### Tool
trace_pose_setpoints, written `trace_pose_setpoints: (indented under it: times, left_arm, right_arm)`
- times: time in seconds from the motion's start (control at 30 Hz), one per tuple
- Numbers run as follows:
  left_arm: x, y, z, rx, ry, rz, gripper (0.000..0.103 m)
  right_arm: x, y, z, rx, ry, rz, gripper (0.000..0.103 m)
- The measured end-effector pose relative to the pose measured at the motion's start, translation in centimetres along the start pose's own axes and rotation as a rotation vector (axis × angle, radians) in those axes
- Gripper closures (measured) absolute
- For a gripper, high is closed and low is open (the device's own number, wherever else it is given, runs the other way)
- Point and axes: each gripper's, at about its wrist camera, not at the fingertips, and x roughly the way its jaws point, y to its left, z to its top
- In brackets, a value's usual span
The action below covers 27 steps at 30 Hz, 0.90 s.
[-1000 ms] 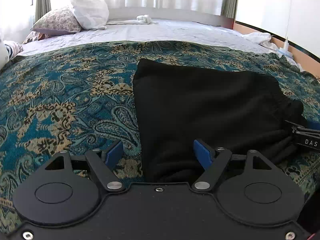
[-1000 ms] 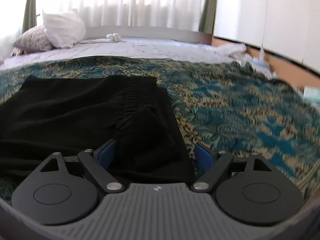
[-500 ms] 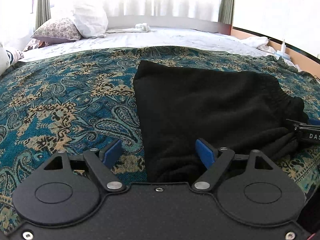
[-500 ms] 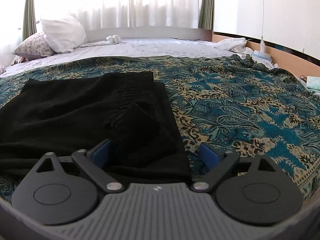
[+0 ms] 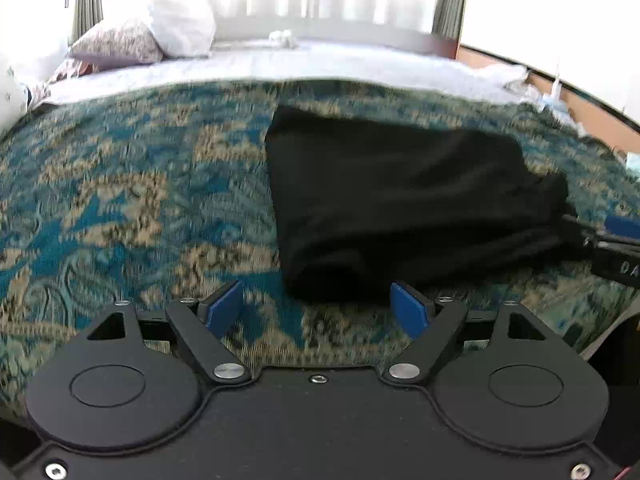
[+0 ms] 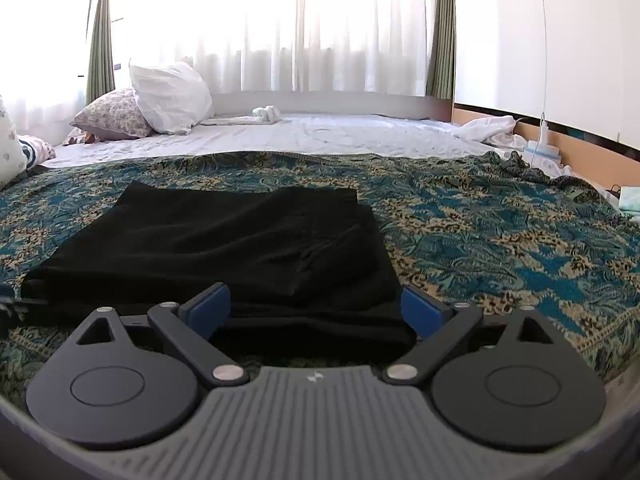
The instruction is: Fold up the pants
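Observation:
The black pants (image 5: 400,196) lie folded into a compact stack on the teal patterned bedspread (image 5: 120,208); they also show in the right wrist view (image 6: 224,248). My left gripper (image 5: 320,310) is open and empty, just short of the stack's near left corner. My right gripper (image 6: 316,306) is open and empty, with the stack's near right edge lying between its blue pads (image 6: 206,308). The right gripper's fingers (image 5: 616,240) show at the right edge of the left wrist view, beside the waistband end.
Two pillows (image 6: 168,88) lean at the head of the bed on the white sheet (image 6: 320,136). A curtained window (image 6: 280,28) is behind. Crumpled white bedding (image 6: 488,128) and small items lie along the right wall. Bedspread (image 6: 500,232) extends right of the pants.
Both grippers have pulled back toward me and risen from the pants. The near edge of the stack, which lay between the left gripper's pads, now lies ahead of them.

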Motion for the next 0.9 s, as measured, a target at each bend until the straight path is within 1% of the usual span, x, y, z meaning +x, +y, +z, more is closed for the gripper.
trace_pose_setpoints:
  times: [0.1,0.2,0.3,0.33,0.37,0.4,0.43,0.47,0.5,0.53,0.6,0.67,0.73,0.8,0.83,0.9]
  left_arm:
    - [-0.4,1.0,0.6,-0.032,-0.022,-0.027,0.025]
    - [0.0,3.2,3.2,-0.102,-0.05,-0.098,0.023]
    - [2.3,5.0,6.4,-0.135,-0.035,-0.158,0.021]
    - [3.5,5.5,7.6,-0.144,-0.035,-0.164,0.021]
    - [4.8,5.9,8.7,-0.158,-0.035,-0.157,0.021]
    - [6.2,6.3,9.7,-0.167,-0.014,-0.154,0.022]
    - [7.6,6.4,10.7,-0.184,0.041,-0.12,0.026]
    - [8.3,6.2,11.3,-0.195,0.08,-0.075,0.028]
    - [8.5,5.7,11.5,-0.19,0.096,-0.041,0.028]
    - [8.3,5.2,11.4,-0.173,0.086,-0.028,0.026]
    - [7.4,4.1,10.4,-0.128,0.052,-0.03,0.022]
    - [6.6,3.1,9.0,-0.094,0.052,-0.019,0.022]
    - [6.0,2.5,7.8,-0.094,0.071,-0.007,0.022]
    - [5.0,2.1,6.5,-0.111,0.089,-0.015,0.02]
    - [4.4,1.7,5.9,-0.12,0.09,-0.018,0.017]
    - [2.8,1.0,4.7,-0.121,0.077,-0.019,0.015]
  right_arm:
    - [0.2,-0.3,0.3,-0.005,0.004,-0.004,0.004]
    - [1.3,-2.2,1.9,0.054,0.011,-0.024,0.002]
    - [4.1,-5.0,4.0,0.128,0.058,0.033,0.001]
    - [5.6,-6.0,4.9,0.139,0.08,0.054,0.001]
    - [7.0,-6.5,5.5,0.143,0.097,0.065,0.001]
    - [8.5,-7.1,6.2,0.147,0.115,0.073,0.001]
    - [10.1,-7.5,6.8,0.156,0.149,0.067,0.001]
    - [11.1,-7.7,7.2,0.168,0.183,0.036,0.002]
    - [11.5,-7.5,7.5,0.171,0.19,0.018,0.003]
    - [11.1,-7.1,7.5,0.158,0.166,0.028,0.003]
    - [9.8,-5.8,6.9,0.114,0.12,0.05,0.002]
    - [8.2,-4.0,5.9,0.048,0.101,0.047,0.002]
    - [6.8,-2.6,4.9,0.012,0.094,0.046,0.001]
    - [5.2,-1.5,4.0,0.006,0.091,0.061,0.001]
    - [4.4,-1.0,3.6,0.008,0.089,0.064,0.0]
    - [2.7,-0.1,2.8,0.013,0.078,0.058,0.0]
